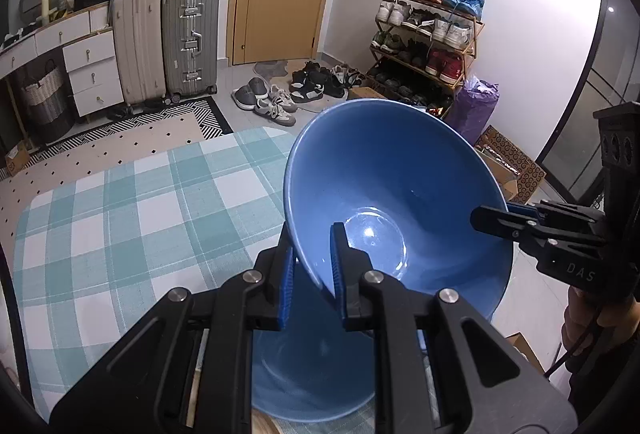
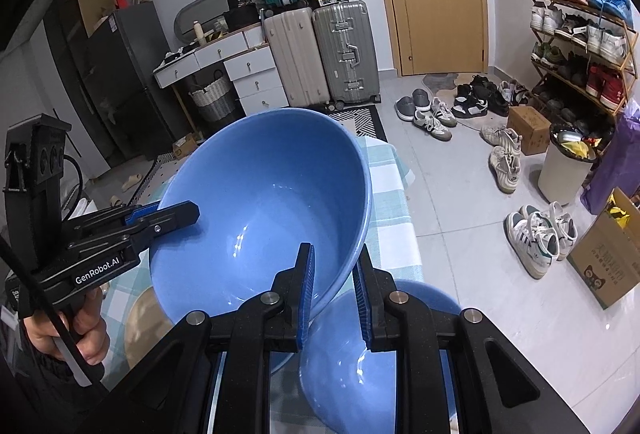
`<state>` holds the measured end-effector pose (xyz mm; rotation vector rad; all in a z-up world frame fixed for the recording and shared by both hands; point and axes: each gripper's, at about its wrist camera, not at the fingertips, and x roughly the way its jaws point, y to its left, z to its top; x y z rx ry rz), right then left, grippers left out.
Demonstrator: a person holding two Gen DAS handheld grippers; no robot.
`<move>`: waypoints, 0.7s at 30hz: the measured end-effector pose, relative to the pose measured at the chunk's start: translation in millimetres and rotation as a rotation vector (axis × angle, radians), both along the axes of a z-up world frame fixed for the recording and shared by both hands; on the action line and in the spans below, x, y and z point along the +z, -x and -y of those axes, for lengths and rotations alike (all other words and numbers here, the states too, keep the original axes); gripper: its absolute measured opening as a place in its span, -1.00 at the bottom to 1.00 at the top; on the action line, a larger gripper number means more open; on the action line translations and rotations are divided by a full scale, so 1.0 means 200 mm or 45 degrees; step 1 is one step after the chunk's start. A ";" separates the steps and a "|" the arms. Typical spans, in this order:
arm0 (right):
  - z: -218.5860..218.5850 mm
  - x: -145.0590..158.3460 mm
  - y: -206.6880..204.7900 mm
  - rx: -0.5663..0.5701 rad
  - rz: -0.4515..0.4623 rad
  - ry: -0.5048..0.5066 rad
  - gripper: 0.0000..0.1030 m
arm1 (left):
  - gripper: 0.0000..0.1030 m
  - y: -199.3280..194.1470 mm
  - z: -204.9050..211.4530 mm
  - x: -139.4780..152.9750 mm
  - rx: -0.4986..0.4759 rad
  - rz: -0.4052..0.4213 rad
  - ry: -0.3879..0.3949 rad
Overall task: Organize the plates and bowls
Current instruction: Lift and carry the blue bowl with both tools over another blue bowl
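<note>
1. Lower centre of the left wrist view: the left gripper (image 1: 312, 266) is clamped on the near rim of a blue bowl (image 1: 400, 194).
2. Lower centre of the right wrist view: the right gripper (image 2: 334, 286) pinches the opposite rim, so the two share the load and keep the bowl from tipping.
3. Below it sits a second blue bowl (image 2: 384, 354), probably on the checked tablecloth (image 1: 120, 214); the grip suits nesting them.
</note>
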<state>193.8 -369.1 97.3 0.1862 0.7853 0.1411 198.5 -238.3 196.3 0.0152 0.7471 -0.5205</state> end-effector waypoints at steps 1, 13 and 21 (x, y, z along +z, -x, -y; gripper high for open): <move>-0.01 0.00 0.01 0.005 0.002 0.002 -0.61 | -0.74 0.03 -0.01 0.01 0.002 0.003 -0.001; -0.07 -0.02 0.07 0.032 0.007 0.006 -0.61 | -0.74 0.16 -0.07 -0.02 0.009 -0.010 -0.016; -0.12 -0.06 0.09 0.050 -0.004 0.003 -0.61 | -0.74 0.16 -0.12 -0.09 0.024 -0.030 -0.023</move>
